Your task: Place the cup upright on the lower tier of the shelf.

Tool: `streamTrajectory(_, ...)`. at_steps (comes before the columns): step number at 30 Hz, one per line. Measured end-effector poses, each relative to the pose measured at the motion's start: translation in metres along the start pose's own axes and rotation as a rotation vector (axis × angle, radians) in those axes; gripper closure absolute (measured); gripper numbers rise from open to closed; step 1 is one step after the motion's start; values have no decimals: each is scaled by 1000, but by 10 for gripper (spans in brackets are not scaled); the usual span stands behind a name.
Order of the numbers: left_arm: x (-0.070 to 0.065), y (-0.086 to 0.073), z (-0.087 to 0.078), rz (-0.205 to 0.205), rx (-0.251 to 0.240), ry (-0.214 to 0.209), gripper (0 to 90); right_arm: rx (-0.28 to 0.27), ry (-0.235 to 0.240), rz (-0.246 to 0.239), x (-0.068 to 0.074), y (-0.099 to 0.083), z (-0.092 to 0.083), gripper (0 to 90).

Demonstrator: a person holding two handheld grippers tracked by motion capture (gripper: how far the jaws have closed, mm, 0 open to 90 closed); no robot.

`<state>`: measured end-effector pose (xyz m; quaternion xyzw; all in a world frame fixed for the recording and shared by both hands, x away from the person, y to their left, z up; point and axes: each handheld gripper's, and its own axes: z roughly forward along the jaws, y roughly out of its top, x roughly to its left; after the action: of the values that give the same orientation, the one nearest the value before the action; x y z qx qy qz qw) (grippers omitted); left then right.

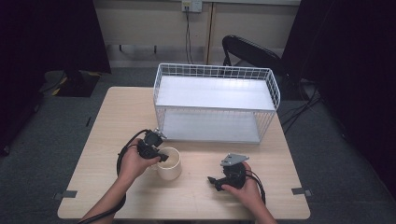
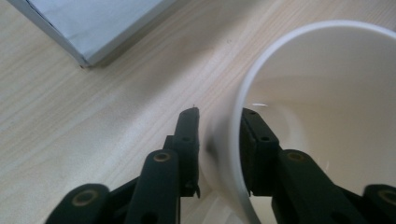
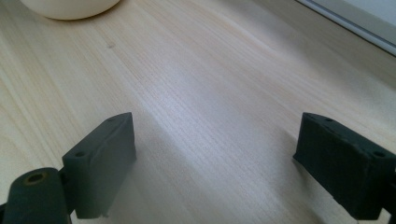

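Observation:
A cream cup (image 1: 170, 163) stands upright on the wooden table (image 1: 116, 116), left of centre near the front. My left gripper (image 1: 161, 156) comes at it from the left. In the left gripper view the cup (image 2: 327, 116) has its wall between the jaws, one pad outside and one inside the rim, and the left gripper (image 2: 219, 112) is shut on that wall. My right gripper (image 1: 212, 181) rests low over the table to the cup's right, apart from it. Seen along its own jaws, the right gripper (image 3: 215, 140) stands wide open over bare wood, with the cup's base (image 3: 70, 7) far off.
A white wire rack (image 1: 215, 93) with two shelves stands at the back of the table, just behind the cup. Its lower shelf corner (image 2: 93, 23) lies close to the left gripper. A black chair (image 1: 252, 51) stands beyond the table.

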<state>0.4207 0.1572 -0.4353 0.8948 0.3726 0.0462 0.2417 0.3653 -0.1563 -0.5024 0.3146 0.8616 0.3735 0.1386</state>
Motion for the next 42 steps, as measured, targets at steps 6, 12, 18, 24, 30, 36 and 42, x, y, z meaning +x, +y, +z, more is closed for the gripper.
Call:
streamTrajectory(6,1,3,0,-18,40,10,794,0,0,-1,0,0,0,112)
streamTrajectory(12,4,1,-1,-32,45,22,827,0,0,-1,0,0,0,112)
streamTrajectory(18,2,-1,-1,-39,28,37,828,0,0,0,0,0,0,112)
streamTrajectory(24,-4,-1,1,-57,-49,38,829,0,0,0,0,0,0,112)
streamTrajectory(30,-10,8,1,-69,-148,63,830,0,0,0,0,0,0,112)
streamTrajectory(36,-16,19,5,-89,-205,88,830,0,0,0,0,0,0,112)
streamTrajectory(42,-19,25,10,-111,-241,109,830,0,0,0,0,0,0,112)
